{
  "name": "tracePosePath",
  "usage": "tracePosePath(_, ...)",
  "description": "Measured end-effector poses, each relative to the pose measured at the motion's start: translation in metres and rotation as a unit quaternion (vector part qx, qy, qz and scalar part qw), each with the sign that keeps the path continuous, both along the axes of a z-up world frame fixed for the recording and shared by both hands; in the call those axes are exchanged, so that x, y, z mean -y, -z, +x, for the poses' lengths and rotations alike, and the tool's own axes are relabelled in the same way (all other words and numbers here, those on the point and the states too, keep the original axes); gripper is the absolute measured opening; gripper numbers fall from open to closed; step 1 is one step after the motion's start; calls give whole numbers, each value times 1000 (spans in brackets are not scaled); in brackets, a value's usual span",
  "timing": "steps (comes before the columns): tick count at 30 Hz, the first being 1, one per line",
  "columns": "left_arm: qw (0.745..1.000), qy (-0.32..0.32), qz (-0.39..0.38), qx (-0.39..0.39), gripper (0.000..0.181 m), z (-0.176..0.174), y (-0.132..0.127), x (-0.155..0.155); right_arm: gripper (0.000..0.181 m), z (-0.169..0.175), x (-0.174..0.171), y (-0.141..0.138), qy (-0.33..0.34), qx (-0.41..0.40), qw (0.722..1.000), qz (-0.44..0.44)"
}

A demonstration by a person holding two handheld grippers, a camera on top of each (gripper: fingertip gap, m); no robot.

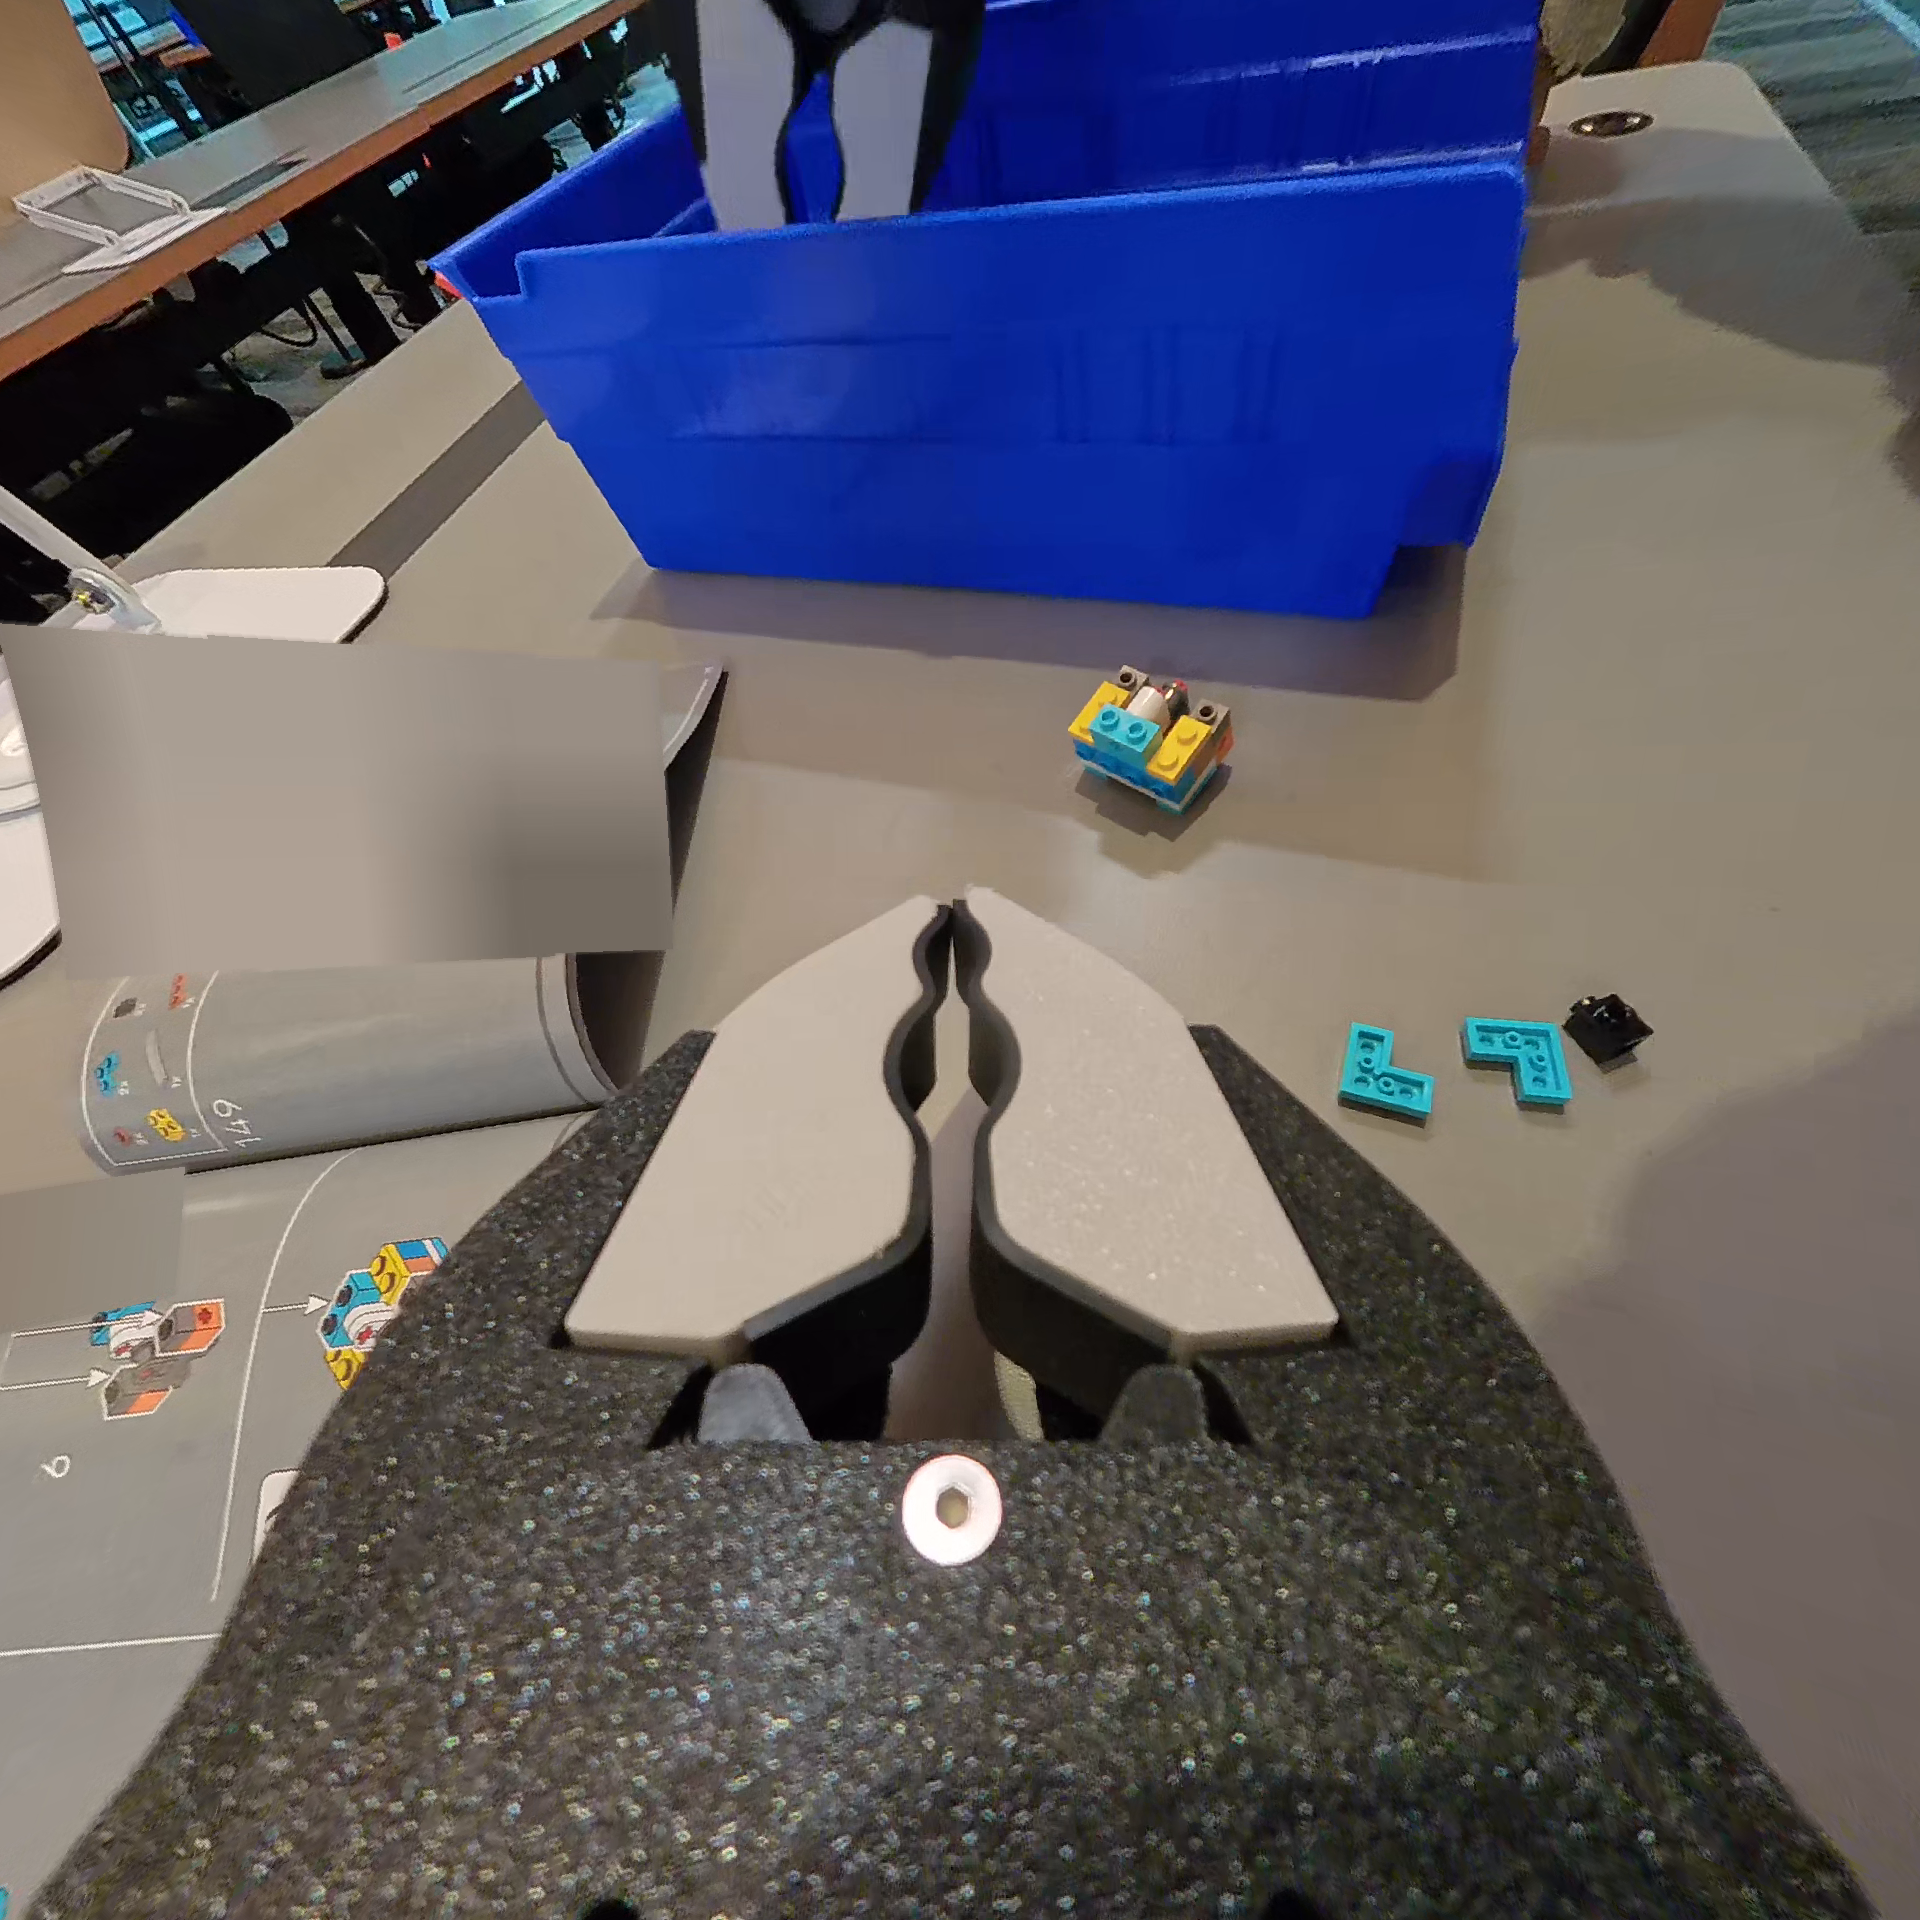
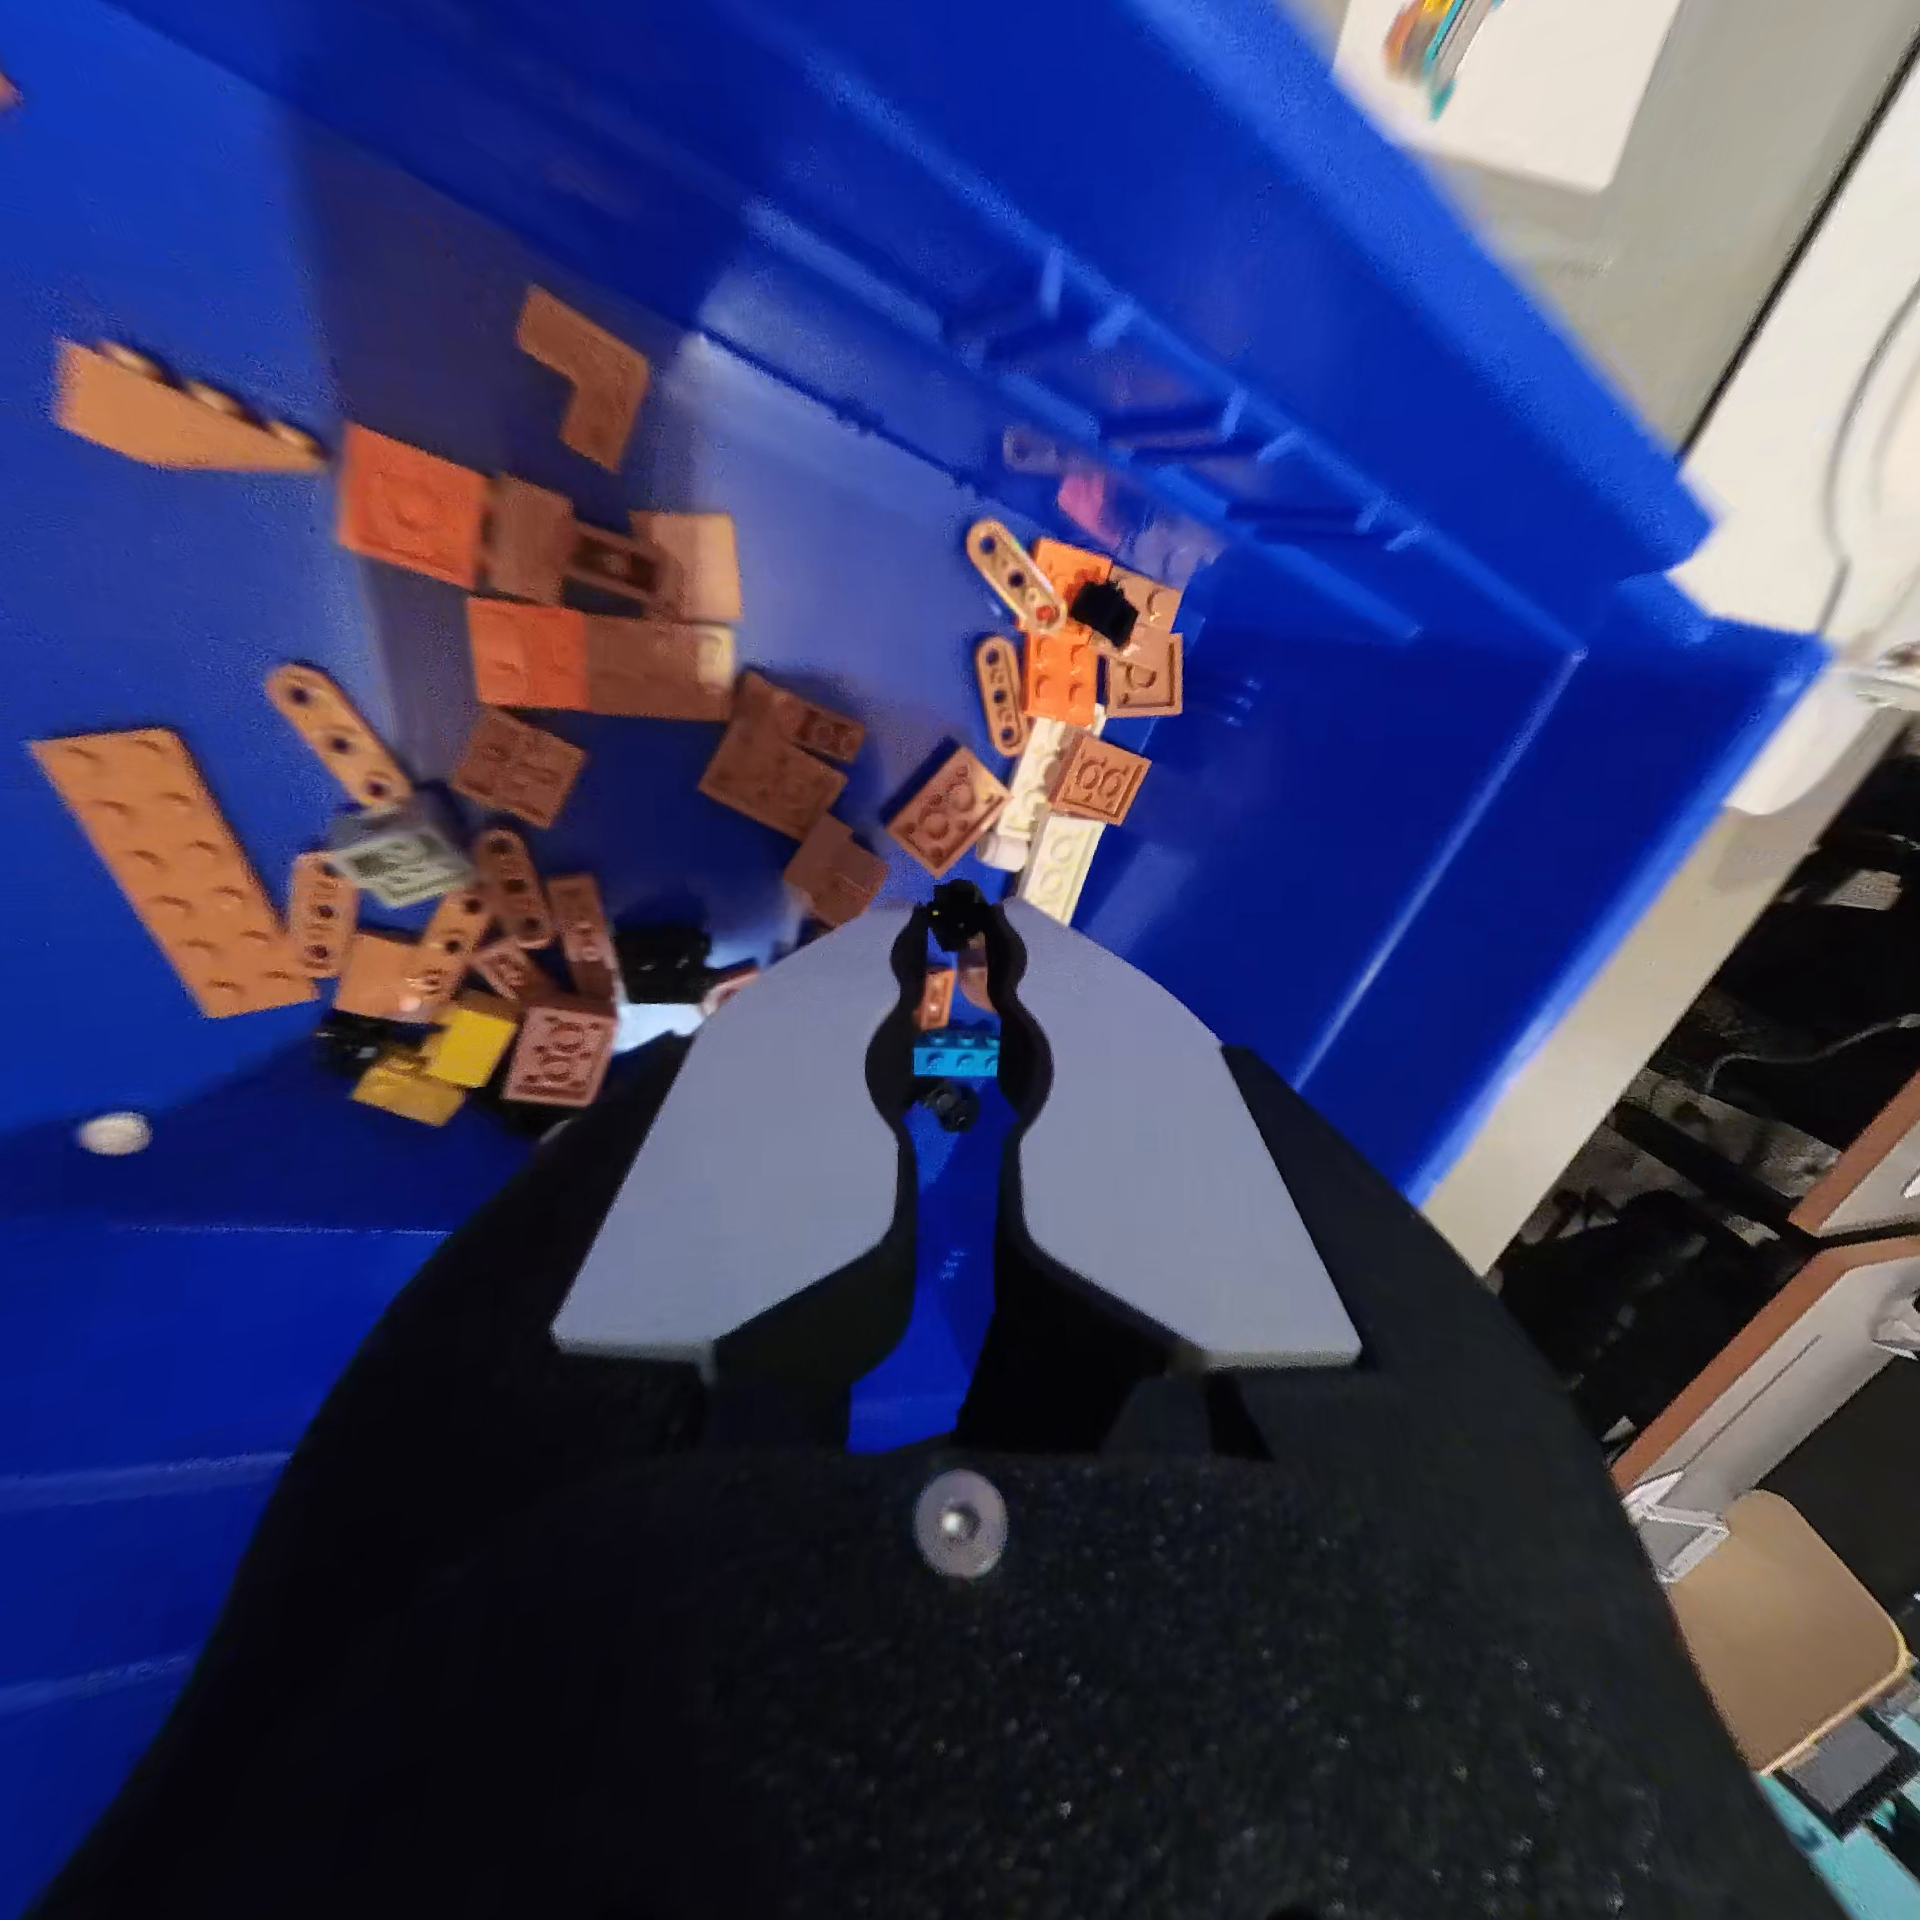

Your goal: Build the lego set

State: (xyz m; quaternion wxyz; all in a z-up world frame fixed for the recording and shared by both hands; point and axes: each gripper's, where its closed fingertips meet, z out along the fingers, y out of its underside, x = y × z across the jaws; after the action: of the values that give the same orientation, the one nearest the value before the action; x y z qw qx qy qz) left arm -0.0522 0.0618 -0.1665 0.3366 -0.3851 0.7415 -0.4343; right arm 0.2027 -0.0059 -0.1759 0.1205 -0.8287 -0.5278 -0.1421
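Inside the blue bin, the right tool pinches a tiny black piece at the very ends of its fingers, above a scatter of orange, white and yellow bricks on the bin floor; the picture is blurred, so the exact seating of the piece cannot be made out. Out on the grey tabletop, the left tool hangs with its tips pressed together and nothing between them, pointing towards the small partly built model that stands in front of the bin. To its right lie two teal L-shaped plates and another black piece, near one another but apart; an open instruction booklet lies to the left. The black piece is likely very light, rigid and smooth, so a tip grip may let it twist or pop out; squeezing its flat opposite sides seems safest. The model is stiff but could come apart under pressure, so it is best braced low on its sides
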Motion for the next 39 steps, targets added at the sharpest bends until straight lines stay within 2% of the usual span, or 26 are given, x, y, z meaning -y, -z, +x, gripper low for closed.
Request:
tracePosePath(5,1000,-8,5,-1,0,0,1,-2,11,-63,11,-48,-6,-25,998,53)
tracePosePath(8,1000,-11,20,-12,0,0,5,-2,10,-128,20,-72,-15,-54,995,82)
tracePosePath(10,999,-12,35,-23,0,-1,10,-2,10,-177,28,-78,-26,-85,992,88)
tracePosePath(14,998,-8,59,-34,0,-3,16,0,10,-253,42,-63,-20,-118,989,83)
tracePosePath(18,997,-6,69,-39,0,-3,18,1,10,-299,47,-22,18,-140,988,63)
tracePosePath(21,997,-7,71,-40,0,-3,19,1,10,-311,43,14,48,-135,989,43)
tracePosePath(24,997,-7,72,-40,0,-3,19,1,11,-313,41,38,66,-129,989,28)
tracePosePath(33,997,-10,68,-45,0,-3,20,0,15,-310,40,34,86,-168,981,33)
tracePosePath(39,997,-10,67,-44,0,-3,19,0,18,-305,44,2,103,-242,963,53)
